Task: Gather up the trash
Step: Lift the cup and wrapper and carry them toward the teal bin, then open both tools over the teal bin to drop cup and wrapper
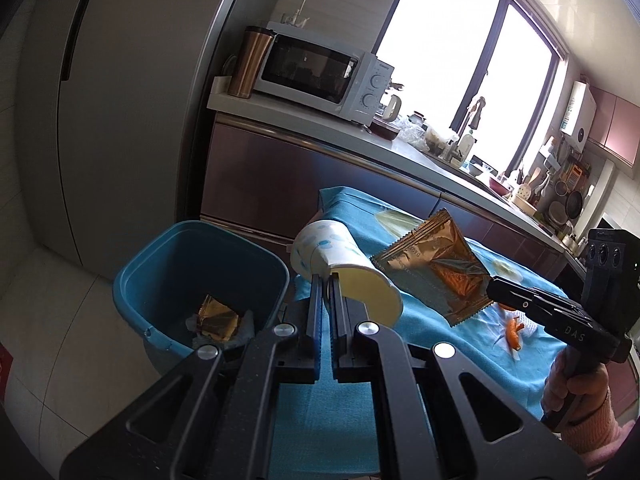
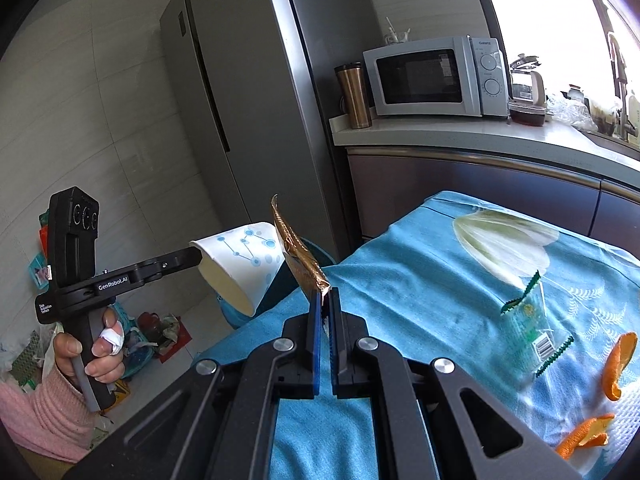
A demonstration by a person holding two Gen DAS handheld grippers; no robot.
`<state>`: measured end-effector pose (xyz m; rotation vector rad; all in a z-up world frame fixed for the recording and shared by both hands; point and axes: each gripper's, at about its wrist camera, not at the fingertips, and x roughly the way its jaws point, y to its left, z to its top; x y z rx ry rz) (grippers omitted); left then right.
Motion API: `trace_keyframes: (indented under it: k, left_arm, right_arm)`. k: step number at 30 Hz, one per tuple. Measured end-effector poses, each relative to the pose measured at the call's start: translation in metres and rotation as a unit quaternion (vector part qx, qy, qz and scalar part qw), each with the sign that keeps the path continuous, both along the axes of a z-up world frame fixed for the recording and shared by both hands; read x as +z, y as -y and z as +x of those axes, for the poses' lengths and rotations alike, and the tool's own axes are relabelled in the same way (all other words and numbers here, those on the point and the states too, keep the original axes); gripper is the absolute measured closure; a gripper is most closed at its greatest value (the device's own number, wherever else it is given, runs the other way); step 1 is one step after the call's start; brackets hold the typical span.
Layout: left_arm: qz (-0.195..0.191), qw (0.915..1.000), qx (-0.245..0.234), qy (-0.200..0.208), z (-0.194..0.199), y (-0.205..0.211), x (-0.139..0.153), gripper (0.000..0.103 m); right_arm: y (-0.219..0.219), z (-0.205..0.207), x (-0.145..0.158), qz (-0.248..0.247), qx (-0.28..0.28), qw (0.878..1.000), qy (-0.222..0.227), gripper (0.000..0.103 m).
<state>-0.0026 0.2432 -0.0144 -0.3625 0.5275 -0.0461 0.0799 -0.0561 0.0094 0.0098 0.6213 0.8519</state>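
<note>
Mid-carry toward the blue bin off the bench's corner, the left hand-held gripper pinches a paper cup and the right hand-held gripper a gold wrapper; each must likely clear the bin's rim before letting go.

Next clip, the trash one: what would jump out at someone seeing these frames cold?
Both claws carry trash at once: the left claw pinches the rim of a paper cup tipped on its side, and the right claw grips a corner of a gold foil wrapper. Just left of the blue tablecloth stands the blue bin, with another gold wrapper already inside. Orange peel and a green-edged clear wrapper lie on the cloth.
</note>
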Motion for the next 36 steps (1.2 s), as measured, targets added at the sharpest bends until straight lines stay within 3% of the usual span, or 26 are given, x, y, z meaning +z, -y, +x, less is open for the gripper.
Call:
trace_keyframes:
  k: [20,36]
  left_arm:
    - [-0.012,0.9964,0.080,-0.025,0.000,-0.058,-0.022,0.099]
    - [-0.025,0.9915,0.110,-0.066,0.019,-0.079,-0.053,0.099]
  right_arm:
    - [-0.066,0.017,-0.003,-0.025,0.056,0.998,-0.001,0.100]
    - [-0.113,0.038,-0.010,-0.054,0.067,0.996,-0.006,0.100]
